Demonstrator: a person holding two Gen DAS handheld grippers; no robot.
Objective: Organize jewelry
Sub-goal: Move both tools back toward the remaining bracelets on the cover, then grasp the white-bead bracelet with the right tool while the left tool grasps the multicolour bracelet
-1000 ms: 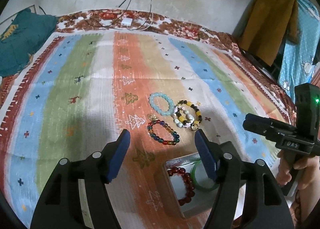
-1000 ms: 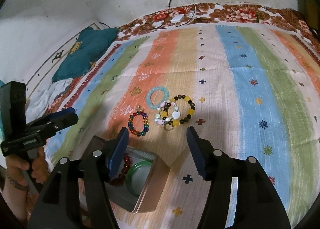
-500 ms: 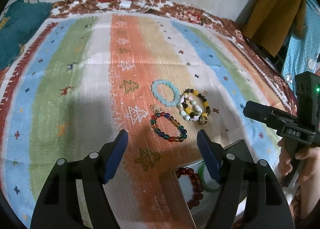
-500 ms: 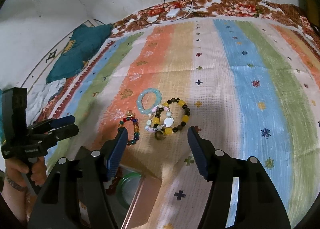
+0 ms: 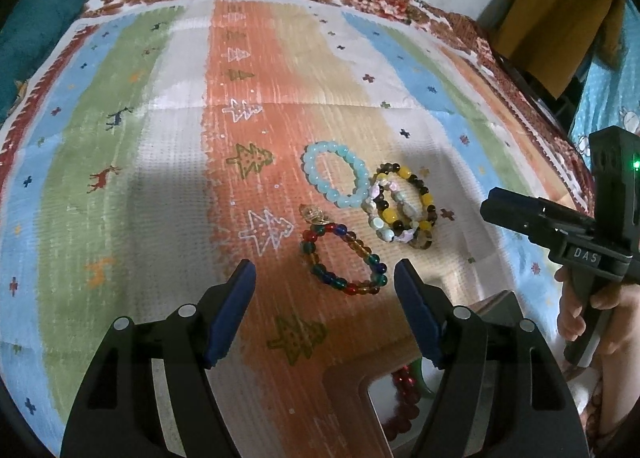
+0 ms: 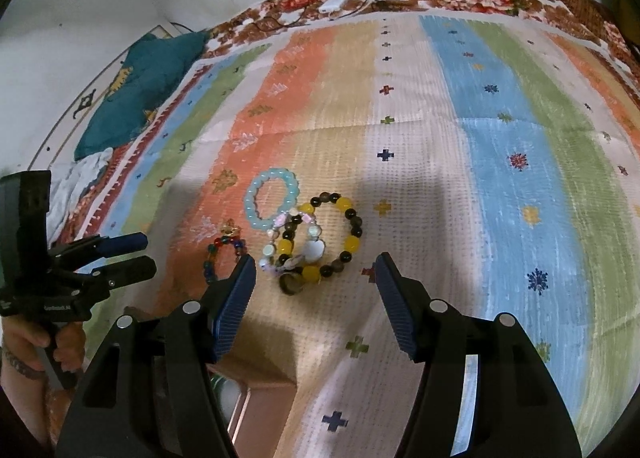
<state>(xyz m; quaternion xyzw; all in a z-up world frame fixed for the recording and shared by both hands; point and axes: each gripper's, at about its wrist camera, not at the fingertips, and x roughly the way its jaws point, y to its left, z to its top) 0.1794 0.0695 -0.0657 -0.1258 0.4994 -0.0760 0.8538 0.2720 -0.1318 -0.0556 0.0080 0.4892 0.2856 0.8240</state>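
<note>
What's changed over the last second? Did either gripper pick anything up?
No pickup. Both grippers moved forward toward the loose bracelets: the left gripper nears the multicolor bracelet, the right gripper the yellow-and-black bracelet. Jaws remain open and empty. The bracelets and the box haven't moved.

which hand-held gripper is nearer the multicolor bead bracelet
Left. The left hand-held gripper is open just short of the multicolor bead bracelet; the right hand-held gripper faces the yellow-and-black bracelet instead.

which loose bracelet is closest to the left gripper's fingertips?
The multicolour glass-bead bracelet, red, green, blue and amber with a small gold charm. It lies just ahead of the open left gripper; the light blue bracelet and the yellow-and-dark stack lie farther out.
</note>
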